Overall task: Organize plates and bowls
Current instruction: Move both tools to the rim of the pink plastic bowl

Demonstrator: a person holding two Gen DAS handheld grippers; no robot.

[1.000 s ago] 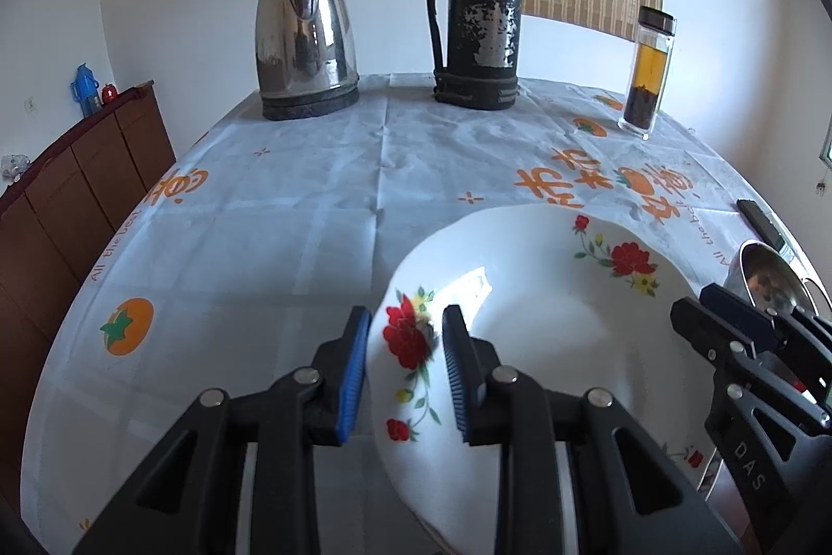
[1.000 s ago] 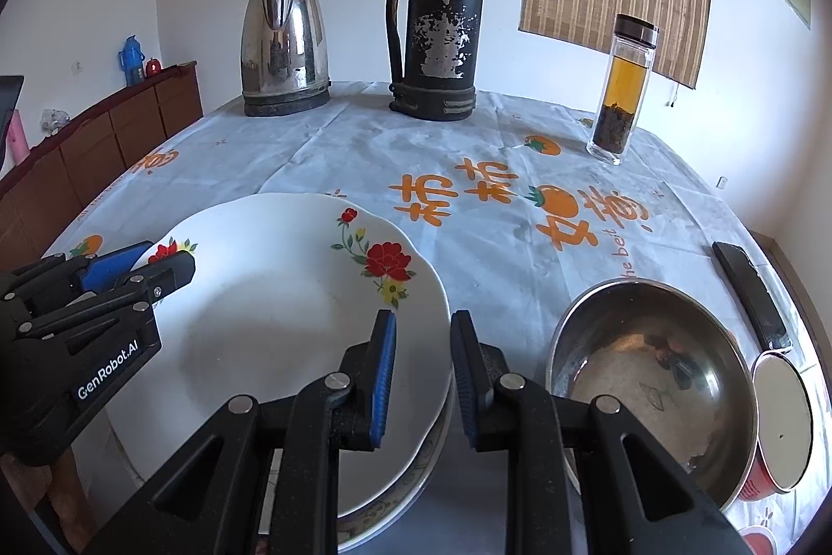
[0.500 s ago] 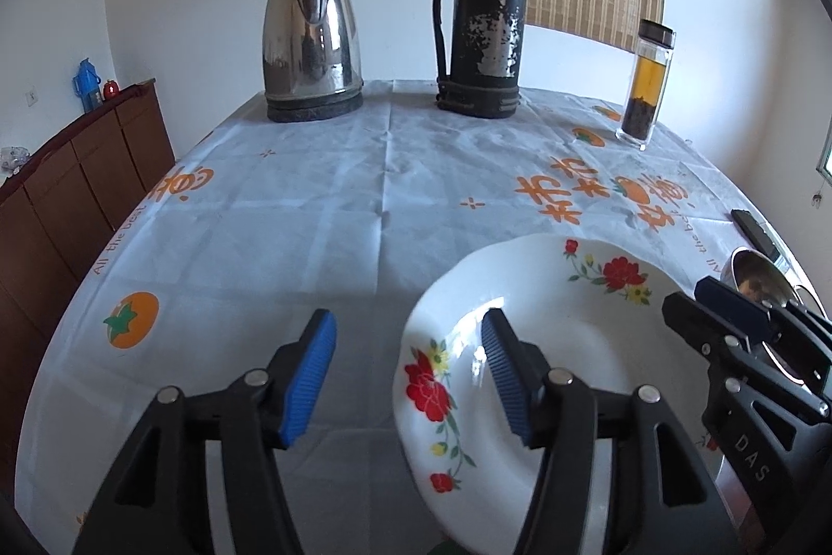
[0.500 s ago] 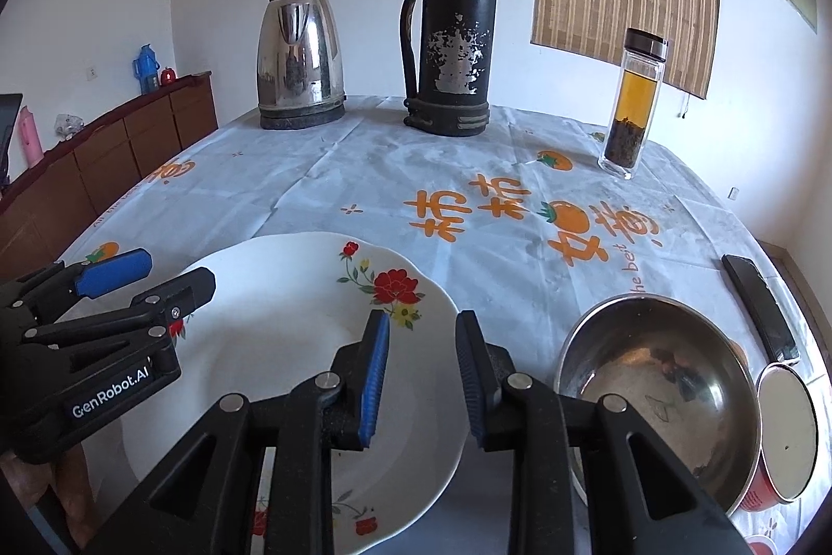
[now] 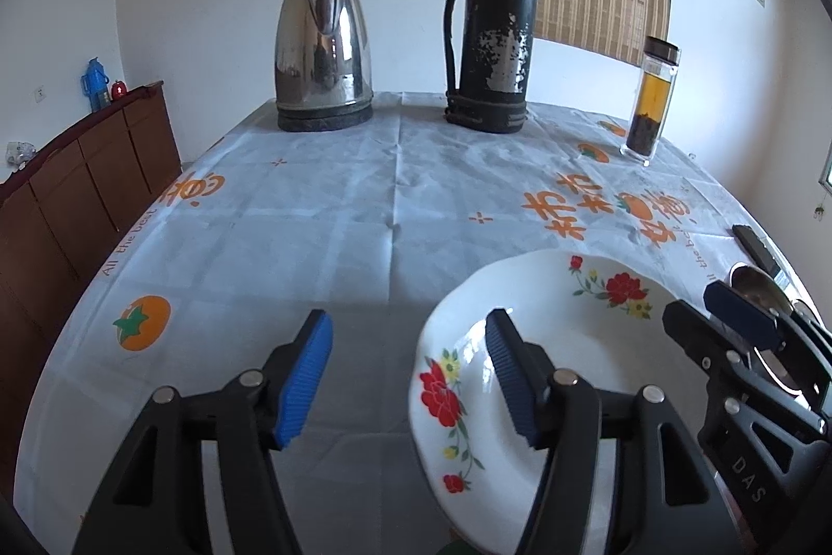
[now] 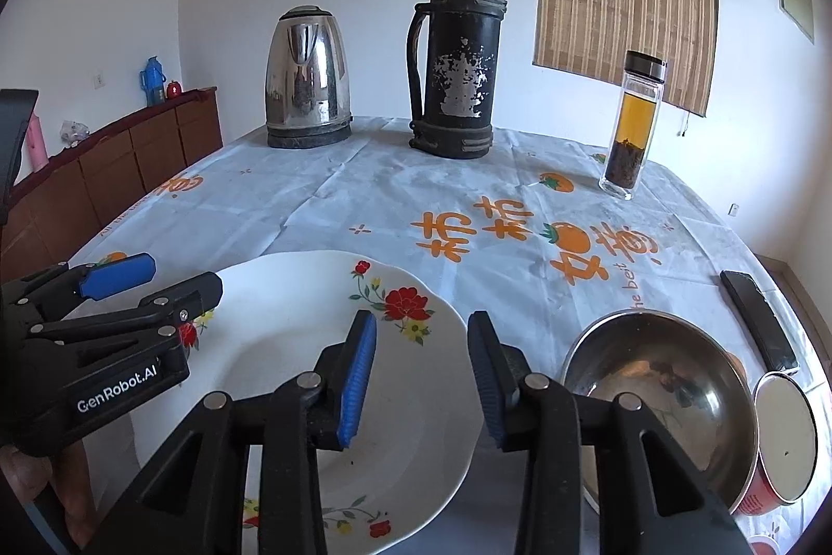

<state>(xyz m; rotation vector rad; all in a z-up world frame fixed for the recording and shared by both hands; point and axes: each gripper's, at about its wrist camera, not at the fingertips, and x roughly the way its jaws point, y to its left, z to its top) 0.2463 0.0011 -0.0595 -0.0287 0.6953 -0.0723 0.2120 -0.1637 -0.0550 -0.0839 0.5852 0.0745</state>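
Plate (image 5: 546,347), white with red flowers: in your left wrist view it lies flat on the worktop (image 5: 364,201) at the near right, rim up. Being round, it has no long axis; one flower spray sits at its far rim, another at its near left rim. Your left tongs (image 5: 411,373) stand released, their jaws having just been opening: the left blue pad (image 5: 307,378) is over bare cloth, the right pad (image 5: 507,373) is over the plate's left part, and the rim lies between them with neither pad pressing on it. Your right tongs (image 5: 728,310) show at the right edge, over the plate's right side. At the far end stand a steel kettle (image 5: 322,55), a worn black flask (image 5: 494,29) and a glass tea bottle (image 5: 652,102), all upright.

In your right wrist view the same plate (image 6: 291,347) lies at the near left, with a steel bowl (image 6: 660,394) just beside it on the right, mouth up. Beyond the bowl are a red cup with a lid (image 6: 785,440) and a dark remote (image 6: 759,321). Your right tongs (image 6: 421,378) are likewise released, jaws just been opening; the plate's right rim lies between the pads, untouched as far as you can see. Your left tongs (image 6: 156,279) hang over the plate's left rim.
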